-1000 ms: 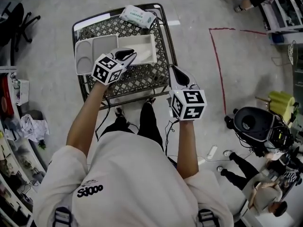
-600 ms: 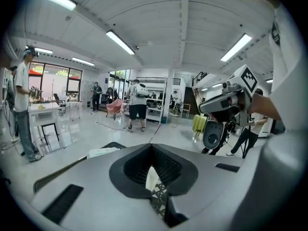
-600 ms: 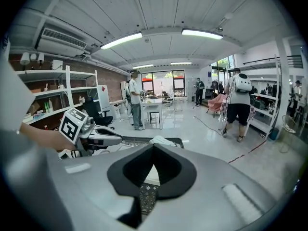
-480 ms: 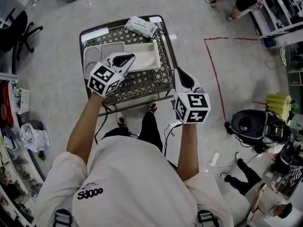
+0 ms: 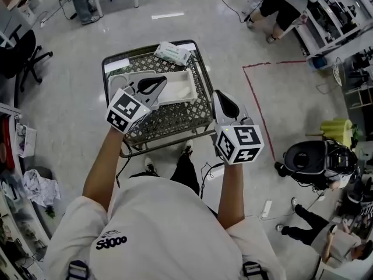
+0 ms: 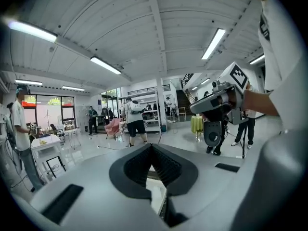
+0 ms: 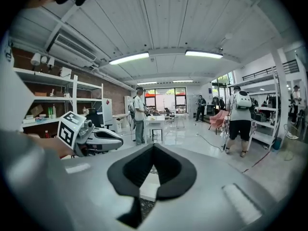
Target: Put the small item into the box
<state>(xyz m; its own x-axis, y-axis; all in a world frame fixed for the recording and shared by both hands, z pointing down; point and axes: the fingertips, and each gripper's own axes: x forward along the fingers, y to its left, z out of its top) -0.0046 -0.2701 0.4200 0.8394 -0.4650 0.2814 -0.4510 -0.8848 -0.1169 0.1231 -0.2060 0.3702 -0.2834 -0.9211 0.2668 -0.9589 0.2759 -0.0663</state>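
well, both tools are empty: your left gripper (image 5: 162, 80) and right gripper (image 5: 217, 95) each have their jaws pressed together on nothing, above the mesh table (image 5: 175, 118). the white box (image 5: 190, 86) sits open on it, with a wipes packet (image 5: 172, 52) at the far edge; no small item shows plainly. if one still needs loading, come down low, spread the jaws before reaching, and release inside the walls. since a second ago both grippers have risen off the table.
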